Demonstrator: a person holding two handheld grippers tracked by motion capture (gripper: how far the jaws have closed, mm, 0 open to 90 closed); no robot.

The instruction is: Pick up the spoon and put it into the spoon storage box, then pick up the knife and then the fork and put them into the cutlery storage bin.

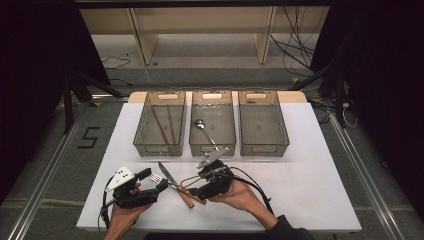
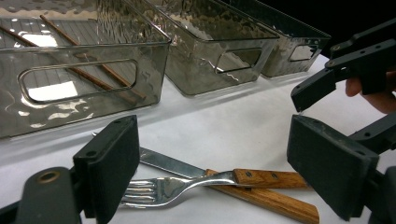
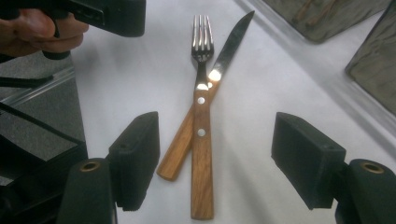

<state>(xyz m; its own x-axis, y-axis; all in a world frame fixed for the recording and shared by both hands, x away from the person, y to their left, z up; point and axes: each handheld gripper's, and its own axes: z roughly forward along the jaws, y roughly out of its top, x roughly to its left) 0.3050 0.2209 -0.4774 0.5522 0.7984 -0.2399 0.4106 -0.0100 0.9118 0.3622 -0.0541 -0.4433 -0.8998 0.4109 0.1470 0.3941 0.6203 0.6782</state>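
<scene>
Crossing on open white table (image 1: 310, 165): fork (image 3: 201, 93) over knife (image 3: 229, 44), near the front edge. My left gripper (image 2: 210, 158) and right gripper (image 3: 217, 161) gape, empty, flanking both.

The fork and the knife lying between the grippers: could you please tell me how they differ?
The fork ends in tines, the knife in a pointed blade. The fork lies on top, crossing over the knife, which rests on the table. In the right gripper view the fork runs straight away from the camera, while the knife slants to the right. Both have riveted wooden handles and shiny metal ends.

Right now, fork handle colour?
Warm brown wood with silver rivets; the fork handle shows best in the right gripper view.
</scene>
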